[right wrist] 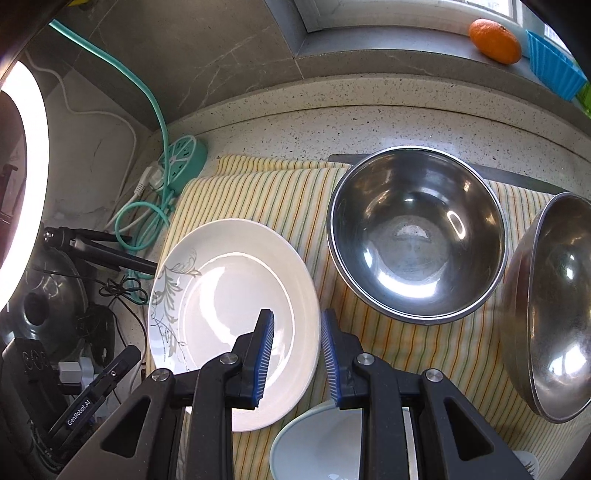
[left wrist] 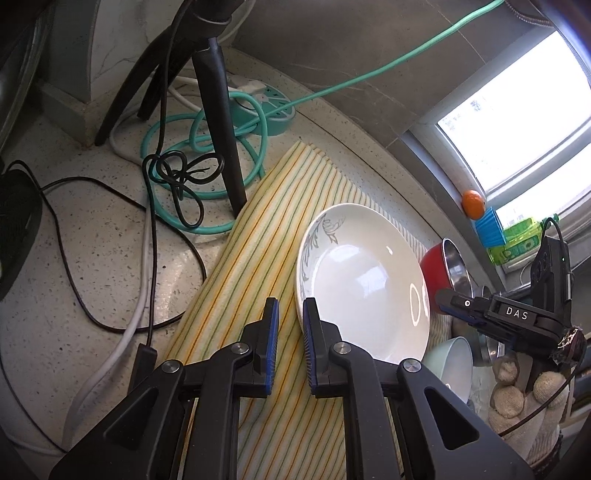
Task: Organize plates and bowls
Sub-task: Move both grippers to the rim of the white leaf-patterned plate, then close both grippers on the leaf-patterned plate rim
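While pitched steeply down, both grippers flank plate, jaws empty.

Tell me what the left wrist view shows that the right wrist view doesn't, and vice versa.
Left wrist only: a red pot, a gloved hand carrying the right hand-held gripper, and a tripod leg standing at the cloth's edge.

Right wrist only: two steel bowls, one upright, one tilted at the right edge, and a lit ring light.

Both: the white plate on the striped cloth, a pale green bowl, and the orange.
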`<action>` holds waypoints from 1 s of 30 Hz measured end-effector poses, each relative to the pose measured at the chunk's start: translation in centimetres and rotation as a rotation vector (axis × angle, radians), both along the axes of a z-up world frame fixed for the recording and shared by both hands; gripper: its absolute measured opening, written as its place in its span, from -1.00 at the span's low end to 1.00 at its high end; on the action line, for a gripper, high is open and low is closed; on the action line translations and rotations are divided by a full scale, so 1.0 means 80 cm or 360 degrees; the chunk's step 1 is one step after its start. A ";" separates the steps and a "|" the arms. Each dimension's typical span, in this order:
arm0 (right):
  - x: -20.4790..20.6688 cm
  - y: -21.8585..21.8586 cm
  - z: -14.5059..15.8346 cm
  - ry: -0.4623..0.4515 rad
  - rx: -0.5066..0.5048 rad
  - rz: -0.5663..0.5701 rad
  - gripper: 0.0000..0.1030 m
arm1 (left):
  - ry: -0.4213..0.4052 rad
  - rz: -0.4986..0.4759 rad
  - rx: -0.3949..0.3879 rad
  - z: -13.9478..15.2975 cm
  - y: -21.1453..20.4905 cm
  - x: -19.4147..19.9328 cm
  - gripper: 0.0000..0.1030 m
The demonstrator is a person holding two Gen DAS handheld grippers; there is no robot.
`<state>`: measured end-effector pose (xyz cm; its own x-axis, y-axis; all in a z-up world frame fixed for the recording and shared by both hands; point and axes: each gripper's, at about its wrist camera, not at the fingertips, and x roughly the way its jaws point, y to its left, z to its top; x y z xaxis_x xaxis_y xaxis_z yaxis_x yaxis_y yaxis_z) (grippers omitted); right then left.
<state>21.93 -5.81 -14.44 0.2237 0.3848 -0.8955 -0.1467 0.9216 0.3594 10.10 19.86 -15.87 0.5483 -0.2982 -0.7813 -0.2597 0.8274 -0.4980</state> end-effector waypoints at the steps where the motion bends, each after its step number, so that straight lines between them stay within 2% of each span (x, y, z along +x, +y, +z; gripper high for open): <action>1: 0.002 0.001 -0.001 0.0001 -0.0002 0.0000 -0.54 | 0.0001 -0.0002 -0.0002 -0.001 -0.001 0.001 -0.79; 14: 0.010 0.009 -0.012 0.0011 -0.0064 0.0027 -0.57 | 0.0014 -0.0024 -0.0015 -0.008 -0.007 0.018 -0.79; 28: 0.015 0.012 -0.021 0.0042 -0.0078 0.0026 -0.75 | 0.0039 -0.0032 0.0015 -0.019 -0.016 0.032 -0.79; 30: 0.015 0.012 -0.023 0.0049 -0.0074 0.0025 -0.76 | 0.0047 -0.0036 0.0012 -0.021 -0.017 0.033 -0.84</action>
